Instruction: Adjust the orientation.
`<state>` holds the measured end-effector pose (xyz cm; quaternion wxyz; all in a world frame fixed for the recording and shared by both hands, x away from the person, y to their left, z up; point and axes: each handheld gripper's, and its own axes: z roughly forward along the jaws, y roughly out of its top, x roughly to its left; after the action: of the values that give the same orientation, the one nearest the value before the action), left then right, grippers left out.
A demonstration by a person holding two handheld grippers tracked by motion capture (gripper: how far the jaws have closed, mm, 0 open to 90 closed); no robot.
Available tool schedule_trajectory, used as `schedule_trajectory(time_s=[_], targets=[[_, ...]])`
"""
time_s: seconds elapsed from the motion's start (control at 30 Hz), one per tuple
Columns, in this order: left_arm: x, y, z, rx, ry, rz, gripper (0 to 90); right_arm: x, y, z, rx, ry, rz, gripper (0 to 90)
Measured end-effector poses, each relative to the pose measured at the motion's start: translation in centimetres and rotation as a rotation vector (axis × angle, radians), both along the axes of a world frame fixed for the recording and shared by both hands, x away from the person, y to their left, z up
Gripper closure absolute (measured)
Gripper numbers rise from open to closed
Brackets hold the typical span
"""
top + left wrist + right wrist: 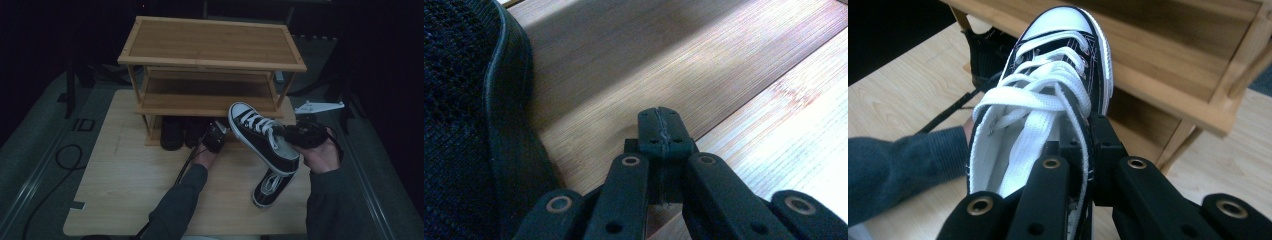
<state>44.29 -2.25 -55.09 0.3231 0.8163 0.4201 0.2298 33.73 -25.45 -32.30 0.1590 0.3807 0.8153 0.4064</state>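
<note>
Taking the wooden shoe rack (210, 60) as the landmark: nearest the person, well in front of the rack, a second sneaker (272, 187) lies on the table (125, 185), just under the raised one. Above it, the right hand-held gripper (1088, 145) pinches the black-and-white sneaker (262, 137) by the side wall of its collar, one jaw inside and one outside, with the toe aimed at the rack's right front. That is a thin hold on soft canvas near the heel, so the long toe end could sag or swing, and the shoe might slip free and drop onto its mate below. The toe cap could also strike the rack's front edge or right post if it goes in too low or angled. Closer to the rack, the left hand-held gripper (659, 132) rests low at its foot with jaws pressed together on nothing, beside dark shoes (172, 132) on the bottom level; it sits near the sneaker's path and could be bumped.
</note>
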Motion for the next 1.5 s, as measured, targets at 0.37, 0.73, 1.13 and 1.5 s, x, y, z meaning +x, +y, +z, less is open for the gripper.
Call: schedule_trajectory(time_s=[0.37,0.73,1.13,1.5], targets=[[0.0,0.0,0.0,0.004,-0.001,0.002,90.0,3.3,1.1,0.2,0.016,-0.001,-0.023,87.1],[0.0,0.0,0.0,0.001,-0.001,0.004,90.0,5.3,2.6,0.3,0.031,-0.004,-0.03,87.1],[0.0,0.0,0.0,0.001,-0.003,0.005,90.0,7.4,4.9,-0.2,0.03,-0.001,-0.045,87.2],[0.0,0.0,-0.1,-0.005,-0.005,0.01,90.0,8.8,6.8,-0.5,0.07,-0.02,-0.08,87.1]])
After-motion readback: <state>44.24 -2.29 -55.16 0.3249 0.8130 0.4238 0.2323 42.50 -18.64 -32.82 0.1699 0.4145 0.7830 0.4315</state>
